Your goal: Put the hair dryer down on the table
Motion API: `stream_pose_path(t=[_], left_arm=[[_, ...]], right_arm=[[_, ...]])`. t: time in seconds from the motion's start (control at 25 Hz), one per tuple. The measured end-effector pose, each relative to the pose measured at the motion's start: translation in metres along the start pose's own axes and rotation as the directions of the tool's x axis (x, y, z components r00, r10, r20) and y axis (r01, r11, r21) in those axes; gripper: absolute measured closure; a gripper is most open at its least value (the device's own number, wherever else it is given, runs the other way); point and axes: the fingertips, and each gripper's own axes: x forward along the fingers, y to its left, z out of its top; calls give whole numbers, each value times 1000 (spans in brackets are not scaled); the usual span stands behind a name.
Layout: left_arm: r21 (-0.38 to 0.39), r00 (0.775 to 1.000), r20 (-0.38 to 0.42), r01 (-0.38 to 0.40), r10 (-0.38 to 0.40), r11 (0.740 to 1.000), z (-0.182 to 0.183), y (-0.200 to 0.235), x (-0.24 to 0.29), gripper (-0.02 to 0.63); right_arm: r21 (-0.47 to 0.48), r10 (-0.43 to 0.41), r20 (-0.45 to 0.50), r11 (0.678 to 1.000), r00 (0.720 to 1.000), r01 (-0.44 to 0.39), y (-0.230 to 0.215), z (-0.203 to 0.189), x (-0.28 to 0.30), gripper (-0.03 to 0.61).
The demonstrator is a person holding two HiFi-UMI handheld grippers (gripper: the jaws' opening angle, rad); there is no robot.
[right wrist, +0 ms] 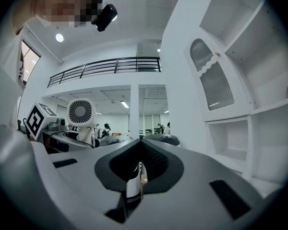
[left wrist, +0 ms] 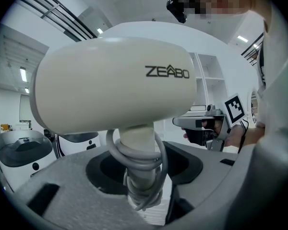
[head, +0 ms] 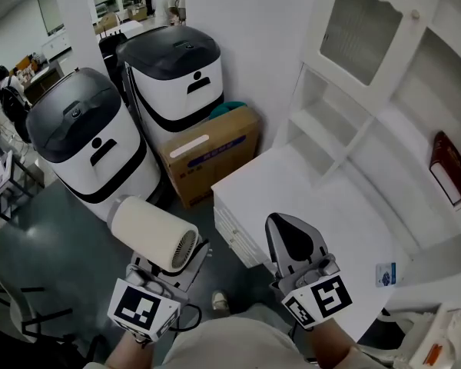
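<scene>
The left claw (head: 167, 274) was seen lowest in the head view, closed on the handle of the hair dryer (head: 154, 233). The grey cord (left wrist: 146, 159) was wound round that handle and caught between the jaws. By this grip the cord was prevented from dangling. The cream barrel was carried above the jaws, roughly level, with its grilled rear end turned toward the tabletop (head: 307, 194).

The hair dryer was held in the air to the left of the tabletop, off its near corner and above the floor (head: 54, 244). None of it was over the white surface, so the putting-down was judged not yet begun.

The right claw (head: 294, 235) appeared over the near edge of the tabletop, its jaws brought together on nothing. It was probably held out of the way, since one grip was judged enough for such a load.

Most of the tabletop was bare. A small card (head: 386, 274) lay on its right part, well apart from the near corner.

A carry to the right, then a lowering onto the bare part nearest the hair dryer, was judged to be needed next. The barrel would best be laid on its side, away from the edge, so that it could not roll or tip off.
</scene>
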Motion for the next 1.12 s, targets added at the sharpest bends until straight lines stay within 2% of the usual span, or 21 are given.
stream_pose_path(t=[0.32,0.52,0.92,1.12], left_arm=[[-14,1000,-21,-21,21,1000,0,3,19,394],[-55,999,-26,-27,25,998,-1,4,27,394],[-50,998,-42,-38,36,998,0,-1,39,394],[-30,996,-87,-37,34,999,-9,6,55,394]], right_arm=[[2,1,-3,1000,1000,-1,-22,1,9,558],[-1,16,0,1000,1000,-16,-33,2,13,558],[9,43,-17,999,999,-43,-45,-4,17,558],[17,33,-24,999,999,-33,-56,-12,22,558]])
